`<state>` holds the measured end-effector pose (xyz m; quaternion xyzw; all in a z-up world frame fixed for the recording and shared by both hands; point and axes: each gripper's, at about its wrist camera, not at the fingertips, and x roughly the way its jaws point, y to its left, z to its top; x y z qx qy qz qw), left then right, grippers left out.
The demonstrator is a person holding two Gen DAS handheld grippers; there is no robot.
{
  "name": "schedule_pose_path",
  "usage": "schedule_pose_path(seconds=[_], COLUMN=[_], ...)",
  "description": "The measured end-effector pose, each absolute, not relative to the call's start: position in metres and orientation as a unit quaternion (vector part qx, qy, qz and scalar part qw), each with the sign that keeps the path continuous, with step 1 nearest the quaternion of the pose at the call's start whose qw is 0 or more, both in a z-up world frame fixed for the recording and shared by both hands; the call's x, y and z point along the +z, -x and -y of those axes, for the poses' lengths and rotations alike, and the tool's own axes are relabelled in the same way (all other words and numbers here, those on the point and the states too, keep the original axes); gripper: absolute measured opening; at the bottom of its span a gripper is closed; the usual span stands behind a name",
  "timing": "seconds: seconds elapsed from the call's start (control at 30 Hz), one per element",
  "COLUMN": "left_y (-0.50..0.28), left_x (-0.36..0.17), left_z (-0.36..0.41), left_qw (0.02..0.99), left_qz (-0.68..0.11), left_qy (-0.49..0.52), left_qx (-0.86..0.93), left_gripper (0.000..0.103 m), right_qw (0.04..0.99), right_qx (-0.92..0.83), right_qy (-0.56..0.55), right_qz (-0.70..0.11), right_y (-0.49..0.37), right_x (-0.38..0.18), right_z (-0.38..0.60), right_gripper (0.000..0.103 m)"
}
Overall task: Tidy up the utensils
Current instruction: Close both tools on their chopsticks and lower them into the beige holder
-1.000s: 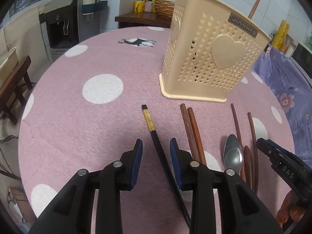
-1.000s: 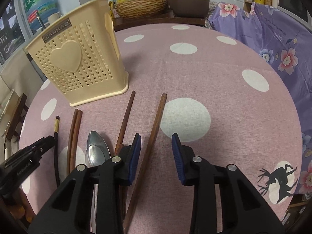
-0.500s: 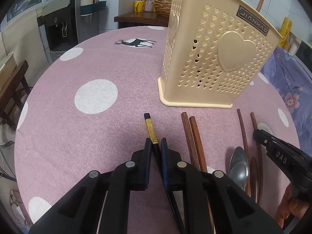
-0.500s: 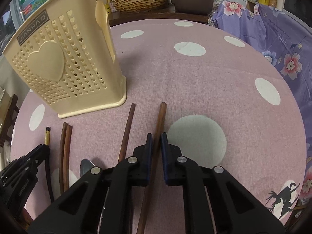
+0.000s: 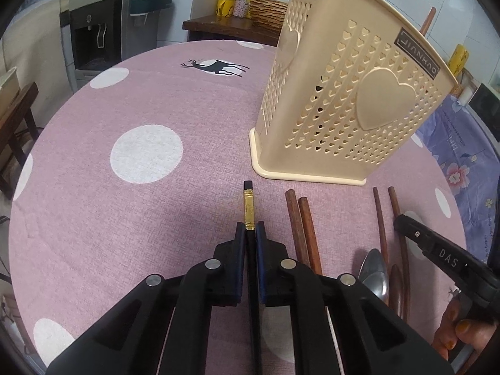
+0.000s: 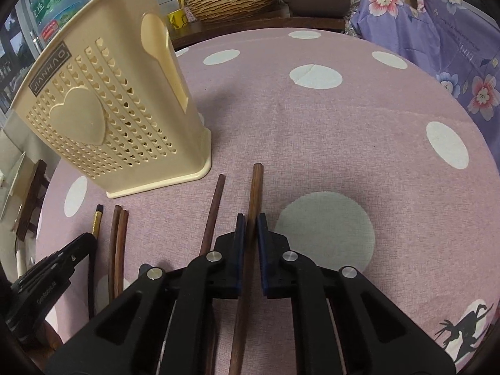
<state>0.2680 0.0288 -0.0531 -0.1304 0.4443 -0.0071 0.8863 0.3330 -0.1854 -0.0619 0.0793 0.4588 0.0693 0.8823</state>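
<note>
My left gripper [image 5: 250,230] is shut on a black chopstick with a gold band [image 5: 249,206], whose tip points at the cream perforated utensil holder [image 5: 350,100]. My right gripper [image 6: 251,222] is shut on a thick brown wooden chopstick [image 6: 255,187], right of the holder [image 6: 103,118]. A pair of brown chopsticks [image 5: 301,225] lies beside the black one. A metal spoon [image 5: 373,272] and thin brown sticks [image 5: 379,218] lie further right. One brown stick [image 5: 427,22] stands in the holder.
The round table wears a pink cloth with white dots [image 5: 147,153]. A thin brown chopstick [image 6: 214,206] lies left of my right gripper. A purple flowered cloth [image 6: 453,47] hangs at the table's right. A wooden sideboard with a basket [image 6: 231,3] stands behind.
Both grippers moved forward over their chopsticks and closed on them. They were open one second ago and are now clamped.
</note>
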Motion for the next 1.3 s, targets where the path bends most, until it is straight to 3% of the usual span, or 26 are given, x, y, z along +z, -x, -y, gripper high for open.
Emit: schedule_pose_path(seconds=[0.27, 0.67, 1.3], left_y=[-0.258, -0.223, -0.215], left_x=[-0.018, 0.089, 0.11], left_z=[-0.042, -0.069, -0.076], left_qw=[0.903, 0.953, 0.962], left_qz=[-0.405, -0.273, -0.247], left_qy=[0.141, 0.123, 0.111], left_qx=[-0.027, -0.033, -0.034], left_gripper=[0.008, 0.007, 0.007], right_qw=[0.903, 0.944, 0.954], right_qx=[0.109, 0.127, 0.13], right_qy=[-0.117, -0.108, -0.074], right_qz=[-0.399, -0.285, -0.261], right_y=[-0.317, -0.27, -0.261], right_x=[-0.021, 0.078, 0.112], right_z=[0.208, 0.25, 0.247], right_gripper=[0.008, 0.007, 0.007])
